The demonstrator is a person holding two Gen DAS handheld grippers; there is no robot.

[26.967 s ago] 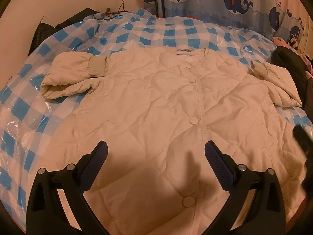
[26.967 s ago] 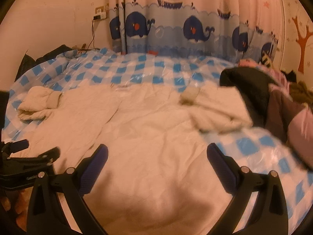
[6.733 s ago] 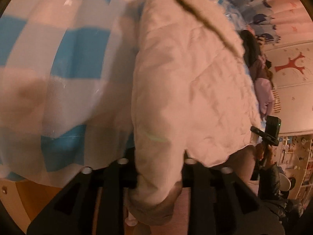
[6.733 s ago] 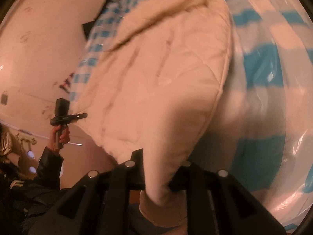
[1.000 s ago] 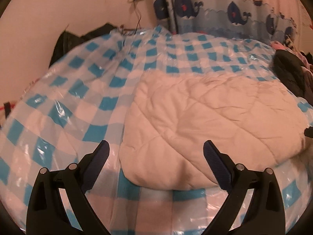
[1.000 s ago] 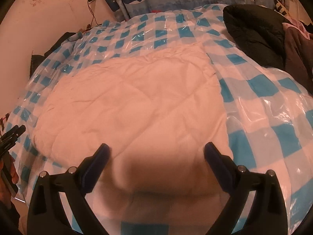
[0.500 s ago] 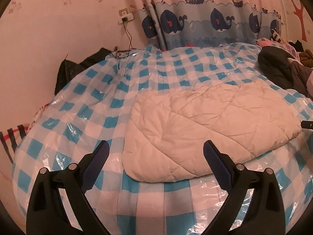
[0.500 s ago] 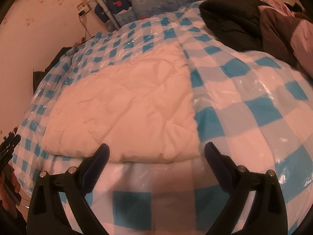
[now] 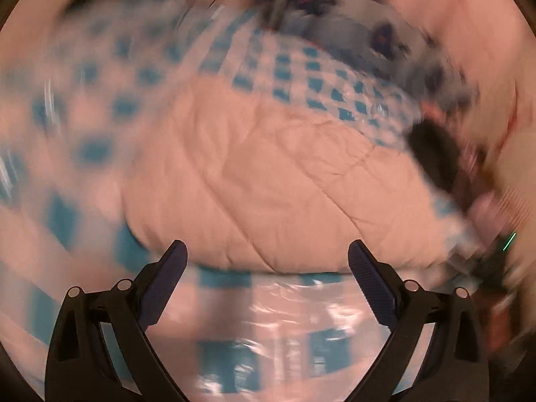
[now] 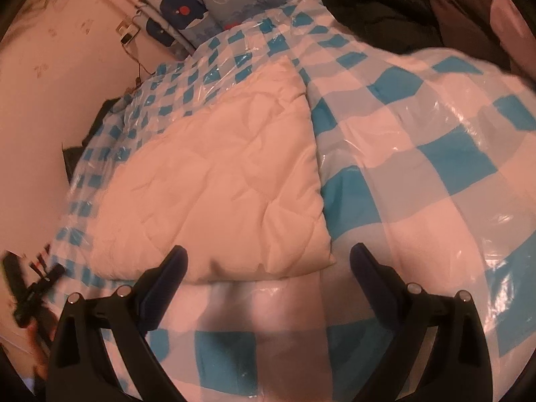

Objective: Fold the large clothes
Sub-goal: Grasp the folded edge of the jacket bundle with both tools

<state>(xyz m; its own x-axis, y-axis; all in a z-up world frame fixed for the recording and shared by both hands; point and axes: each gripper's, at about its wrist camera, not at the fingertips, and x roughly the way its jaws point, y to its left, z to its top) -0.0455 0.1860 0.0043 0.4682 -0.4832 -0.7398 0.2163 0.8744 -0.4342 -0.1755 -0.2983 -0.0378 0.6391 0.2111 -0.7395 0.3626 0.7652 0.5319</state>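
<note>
**Jacket folded and released; both grippers backing off**

Bed cover (image 10: 418,174), blue-and-white check under clear plastic, fills both views. The cream quilted jacket (image 10: 221,194) lies on it as a compact rectangular bundle, sleeves and buttons no longer visible; 27 s ago it was spread flat with the front up. Dark clothes pile (image 10: 385,13) sits at the far right of the bed, well apart from the bundle.

Left gripper (image 9: 266,254): jaws wide, empty, near edge of the bundle just beyond the tips. Left view is heavily motion-blurred, unlike 0.5 s ago, so this hand is swinging fast. Right gripper (image 10: 268,261): jaws wide, empty, over the bundle's near right corner.

Judgement: fold appears complete. Both claws clamped cloth 6.7 s ago and are now free.
</note>
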